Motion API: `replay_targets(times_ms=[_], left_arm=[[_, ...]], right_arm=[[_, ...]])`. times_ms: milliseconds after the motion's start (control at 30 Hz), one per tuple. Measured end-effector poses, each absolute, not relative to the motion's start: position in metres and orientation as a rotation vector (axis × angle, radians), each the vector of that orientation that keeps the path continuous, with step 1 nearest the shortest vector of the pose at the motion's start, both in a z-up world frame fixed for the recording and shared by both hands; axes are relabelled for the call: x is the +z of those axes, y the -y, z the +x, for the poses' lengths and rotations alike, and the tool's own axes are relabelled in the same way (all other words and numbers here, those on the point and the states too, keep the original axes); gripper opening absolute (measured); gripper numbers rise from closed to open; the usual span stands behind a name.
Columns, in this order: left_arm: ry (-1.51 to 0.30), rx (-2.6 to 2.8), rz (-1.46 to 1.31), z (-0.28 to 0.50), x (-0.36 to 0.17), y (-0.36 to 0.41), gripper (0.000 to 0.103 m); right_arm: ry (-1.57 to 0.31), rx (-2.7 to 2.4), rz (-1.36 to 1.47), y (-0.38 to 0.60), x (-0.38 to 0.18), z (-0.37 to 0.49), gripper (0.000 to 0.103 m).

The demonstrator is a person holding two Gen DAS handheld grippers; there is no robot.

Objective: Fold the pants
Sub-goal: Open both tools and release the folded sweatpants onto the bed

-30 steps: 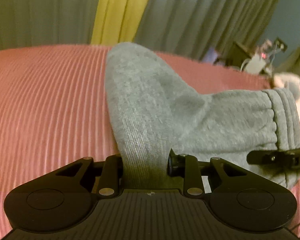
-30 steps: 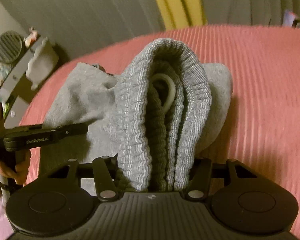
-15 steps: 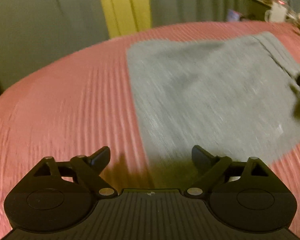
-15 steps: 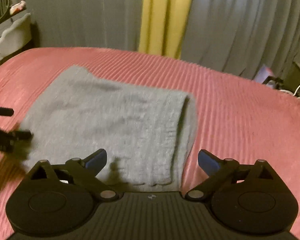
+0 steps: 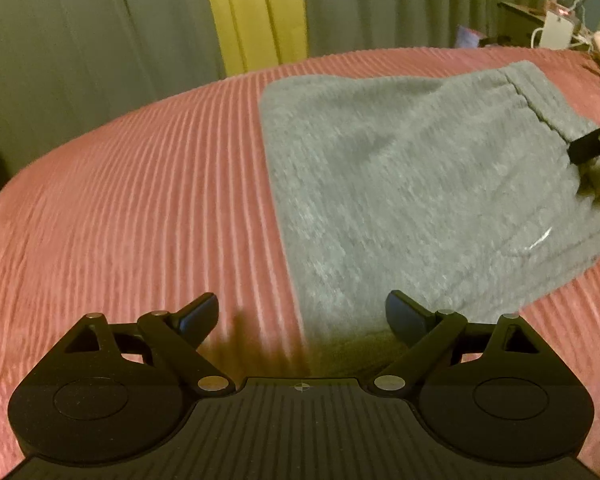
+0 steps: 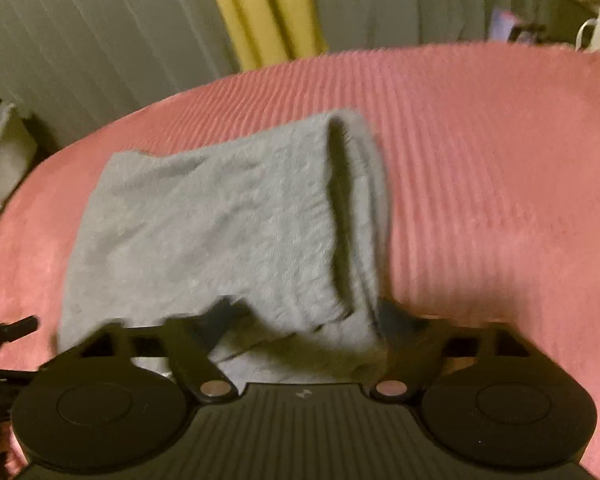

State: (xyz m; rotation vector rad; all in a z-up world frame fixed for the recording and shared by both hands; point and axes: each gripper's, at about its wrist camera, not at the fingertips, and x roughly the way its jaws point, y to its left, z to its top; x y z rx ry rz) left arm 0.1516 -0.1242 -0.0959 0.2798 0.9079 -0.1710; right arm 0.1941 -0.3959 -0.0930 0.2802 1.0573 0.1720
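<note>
Grey sweatpants lie folded flat on a pink ribbed bedspread. My left gripper stands open low over the bed. The cloth's near left edge runs between its fingers without touching the pads. In the right wrist view the pants show their ribbed waistband end on the right. My right gripper is down at the near corner of that end, its jaws closing with the cloth between them; blur hides any contact. Each gripper shows in the other's view: the right gripper, the left gripper.
Grey curtains with a yellow strip hang behind the bed. A dark side table with small things and cables stands at the far right. A pale object sits off the bed's left side. Bare bedspread surrounds the pants.
Both grippers let go of the bunched pants, which now lie flat. Both sank toward the bed. The right jaws opened wide, then narrowed around the waistband corner.
</note>
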Motion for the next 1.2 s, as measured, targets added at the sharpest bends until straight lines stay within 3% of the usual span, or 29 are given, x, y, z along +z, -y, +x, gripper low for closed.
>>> replay_targets(times_ms=[100, 167, 200, 233, 267, 367, 533, 667, 800, 867, 1067, 1200], left_arm=[[-0.914, -0.172, 0.267, 0.155, -0.097, 0.124, 0.095], [-0.929, -0.166, 0.243, 0.157, -0.096, 0.123, 0.095], [-0.935, -0.161, 0.234, 0.157, -0.096, 0.122, 0.095], [-0.939, -0.157, 0.227, 0.157, -0.096, 0.121, 0.095], [-0.939, -0.159, 0.223, 0.156, -0.095, 0.120, 0.095], [-0.943, -0.162, 0.228, 0.154, -0.093, 0.116, 0.095], [-0.968, -0.175, 0.205, 0.153, -0.098, 0.110, 0.099], [-0.983, -0.126, 0.163, 0.152, -0.102, 0.110, 0.101], [-1.019, -0.110, 0.204, 0.147, -0.101, 0.117, 0.100], [-1.023, -0.115, 0.240, 0.143, -0.104, 0.119, 0.100], [-1.058, -0.086, 0.315, 0.135, -0.112, 0.117, 0.100], [-1.078, -0.079, 0.280, 0.125, -0.109, 0.114, 0.100]], right_arm=[[-1.066, 0.176, 0.244, 0.390, -0.097, 0.196, 0.074], [-1.114, 0.204, 0.295, 0.391, -0.104, 0.205, 0.091], [-1.107, 0.192, 0.323, 0.392, -0.105, 0.206, 0.090], [-1.090, 0.174, 0.333, 0.392, -0.104, 0.205, 0.080], [-1.070, 0.166, 0.299, 0.389, -0.101, 0.203, 0.059], [-1.038, 0.237, 0.302, 0.389, -0.087, 0.192, 0.035], [-1.065, 0.271, 0.279, 0.394, -0.084, 0.177, 0.031], [-1.086, 0.214, 0.116, 0.382, -0.109, 0.179, 0.049], [-1.064, 0.183, 0.030, 0.364, -0.083, 0.179, 0.061], [-1.039, 0.202, 0.028, 0.362, -0.075, 0.176, 0.074], [-1.211, 0.021, -0.140, 0.370, -0.126, 0.181, 0.092], [-1.205, -0.004, -0.118, 0.382, -0.118, 0.179, 0.095]])
